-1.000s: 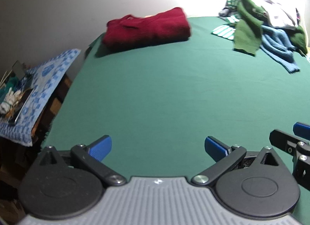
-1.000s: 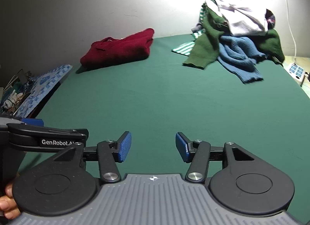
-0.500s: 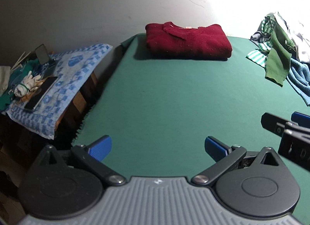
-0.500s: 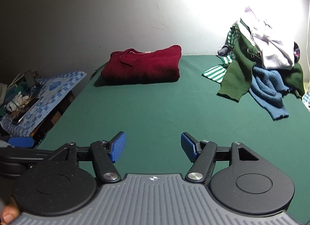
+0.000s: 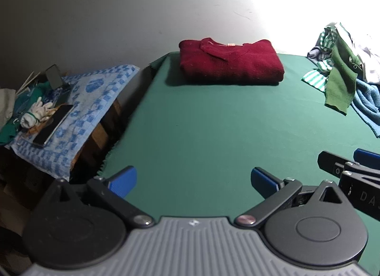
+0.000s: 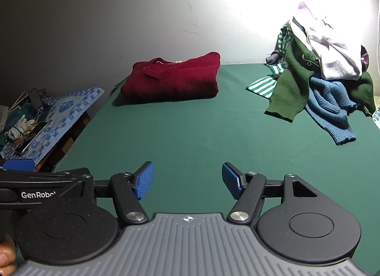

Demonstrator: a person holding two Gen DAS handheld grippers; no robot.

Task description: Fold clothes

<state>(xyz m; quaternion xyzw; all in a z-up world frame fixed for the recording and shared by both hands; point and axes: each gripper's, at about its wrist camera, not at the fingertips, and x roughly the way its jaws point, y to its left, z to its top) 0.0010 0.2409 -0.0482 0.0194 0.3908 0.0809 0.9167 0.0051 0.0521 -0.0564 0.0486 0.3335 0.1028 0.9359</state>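
A folded dark red sweater (image 5: 230, 62) (image 6: 173, 78) lies at the far left corner of the green table (image 5: 225, 133) (image 6: 201, 133). A heap of unfolded clothes (image 6: 318, 69) (image 5: 344, 67) sits at the far right: a green cardigan, a blue sweater, a striped piece and a pale garment on top. My left gripper (image 5: 193, 181) hangs open over the near table edge, nothing between its blue pads. My right gripper (image 6: 187, 181) is open too, empty, low over the near cloth. Both are far from the garments.
Left of the table stands a lower wooden stand under a blue patterned towel (image 5: 78, 109) (image 6: 54, 114), carrying a phone, white gloves and small clutter. A grey wall runs behind. A white power strip (image 6: 376, 114) lies at the far right edge. A fingertip (image 6: 6, 259) shows bottom left.
Both views have swung left: the red sweater moved toward the centre and the clothes heap slid to the right edge. Both grippers stayed open and empty.
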